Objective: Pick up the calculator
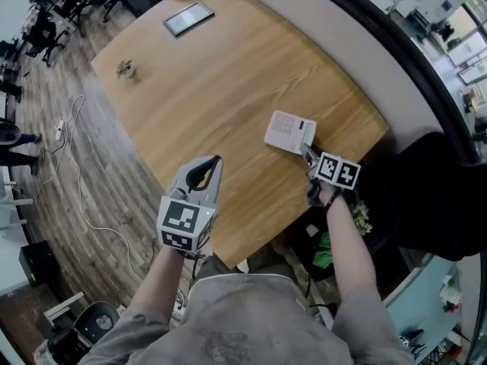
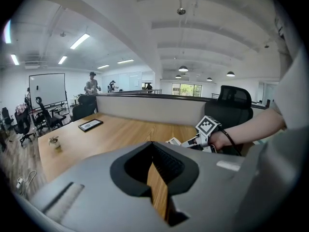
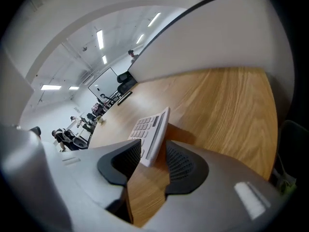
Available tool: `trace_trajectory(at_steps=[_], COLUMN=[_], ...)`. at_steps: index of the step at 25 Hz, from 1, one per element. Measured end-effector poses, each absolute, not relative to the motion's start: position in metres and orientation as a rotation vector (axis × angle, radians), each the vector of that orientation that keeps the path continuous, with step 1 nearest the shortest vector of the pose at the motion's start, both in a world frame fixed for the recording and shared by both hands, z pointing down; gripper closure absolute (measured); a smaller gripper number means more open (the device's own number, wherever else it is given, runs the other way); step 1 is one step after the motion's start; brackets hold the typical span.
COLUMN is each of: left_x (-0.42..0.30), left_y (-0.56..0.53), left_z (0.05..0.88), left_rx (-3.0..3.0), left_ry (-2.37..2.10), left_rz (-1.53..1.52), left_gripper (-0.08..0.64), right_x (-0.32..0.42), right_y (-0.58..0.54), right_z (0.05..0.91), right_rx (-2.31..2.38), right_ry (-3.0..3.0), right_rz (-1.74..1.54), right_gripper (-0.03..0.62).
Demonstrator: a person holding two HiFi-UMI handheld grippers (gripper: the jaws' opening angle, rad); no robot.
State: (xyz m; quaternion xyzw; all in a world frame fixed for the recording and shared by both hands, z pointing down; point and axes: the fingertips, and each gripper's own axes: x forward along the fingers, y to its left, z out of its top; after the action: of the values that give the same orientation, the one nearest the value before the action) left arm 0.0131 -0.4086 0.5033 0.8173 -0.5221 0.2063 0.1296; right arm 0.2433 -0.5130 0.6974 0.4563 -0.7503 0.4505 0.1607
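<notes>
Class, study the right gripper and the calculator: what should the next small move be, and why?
Probably raise the right gripper gently, holding the squeeze. Its tongs appear closed on the near end of the calculator, which is tipped with a shadow beneath but sits low over the wooden table. The left gripper is shut, empty and off to the side.

My right tongs (image 1: pixel 307 154), closed on the calculator (image 1: pixel 288 131), hide its near corner, and its key labels are too small to read. Far out on the table (image 1: pixel 228 74), the small thing (image 1: pixel 126 69) is too tiny to identify. The dark flat slab (image 1: pixel 188 18) shows nothing legible.
</notes>
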Motion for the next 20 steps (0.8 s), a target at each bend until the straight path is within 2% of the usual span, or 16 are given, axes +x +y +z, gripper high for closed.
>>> trace_trajectory(at_steps=[7,9,13,16,20], left_x=[0.010,0.010,0.004,-0.005,-0.018], left_y=[-0.403,-0.399,-0.395,-0.392,-0.388], left_z=[0.514,0.514,0.513,0.511,0.496], left_rx=[2.325,2.316,2.311,2.310,2.317], left_ry=[-1.532,-1.538,-1.546,-1.557,-1.603], left_rz=[0.608,0.614,0.610,0.608,0.590], left_gripper=[0.558,0.558,0.558,0.558,0.558], right_x=[0.238,0.237,0.232,0.224,0.205], right_y=[-0.527,-0.527,-0.532,-0.531,-0.519], right_z=[0.720,0.720,0.711,0.693,0.647], right_rx=[1.254,1.246,1.283,1.288,1.250], right_ry=[-2.126,-2.131,-2.145,-2.181,-2.266], right_rz=[1.404,1.441,1.531,1.436,1.105], right_gripper=[0.437,0.483,0.520,0.534,0.535])
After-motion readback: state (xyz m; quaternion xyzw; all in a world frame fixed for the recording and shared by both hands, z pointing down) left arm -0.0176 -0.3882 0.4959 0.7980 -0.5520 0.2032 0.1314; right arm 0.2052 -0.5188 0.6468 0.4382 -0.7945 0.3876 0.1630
